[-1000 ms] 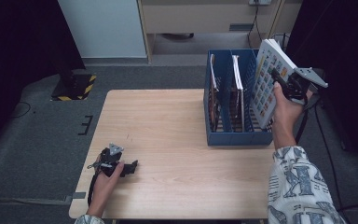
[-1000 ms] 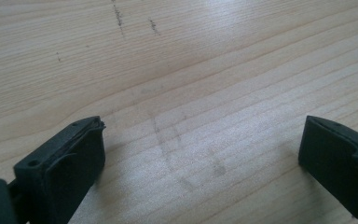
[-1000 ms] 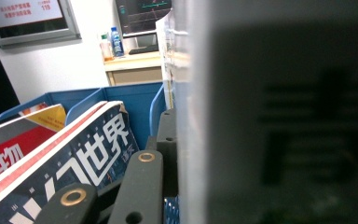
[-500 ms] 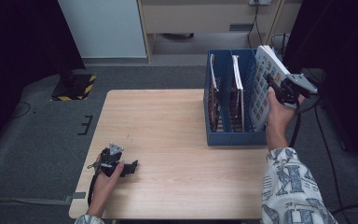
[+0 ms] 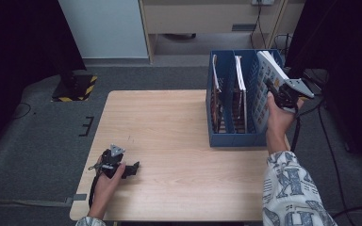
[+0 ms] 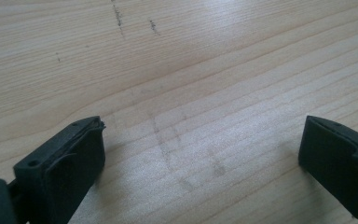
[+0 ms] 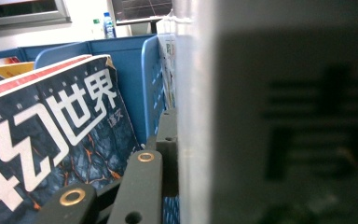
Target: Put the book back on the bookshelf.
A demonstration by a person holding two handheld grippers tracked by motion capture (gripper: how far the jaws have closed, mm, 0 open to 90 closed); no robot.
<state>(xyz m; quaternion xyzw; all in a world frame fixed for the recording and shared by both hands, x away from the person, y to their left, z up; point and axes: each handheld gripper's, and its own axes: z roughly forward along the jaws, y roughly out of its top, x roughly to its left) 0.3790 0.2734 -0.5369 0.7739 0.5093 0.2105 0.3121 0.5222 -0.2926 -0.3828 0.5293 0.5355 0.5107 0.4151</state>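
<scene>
A blue file rack (image 5: 238, 139) with three compartments stands at the table's right side. My right gripper (image 5: 272, 90) is shut on a white magazine (image 5: 267, 70), which leans with its lower part inside the rack's right compartment. In the right gripper view the white magazine (image 7: 284, 116) fills the right half, pressed against one finger (image 7: 168, 140), and a dark-covered magazine (image 7: 51, 140) stands beyond a blue divider (image 7: 142, 79). My left gripper (image 5: 133, 168) lies on the wooden table (image 5: 160, 122) near its front left corner. Its jaws stand open over bare wood (image 6: 200, 154).
Magazines (image 5: 239, 94) stand upright in the rack's left and middle compartments. The table ends just right of the rack and just left of my left hand. A yellow-and-black stand base (image 5: 75, 87) sits on the floor beyond the left corner.
My right hand has sunk with the white magazine, which sits deeper in the rack's right compartment. The left hand has stayed put.
</scene>
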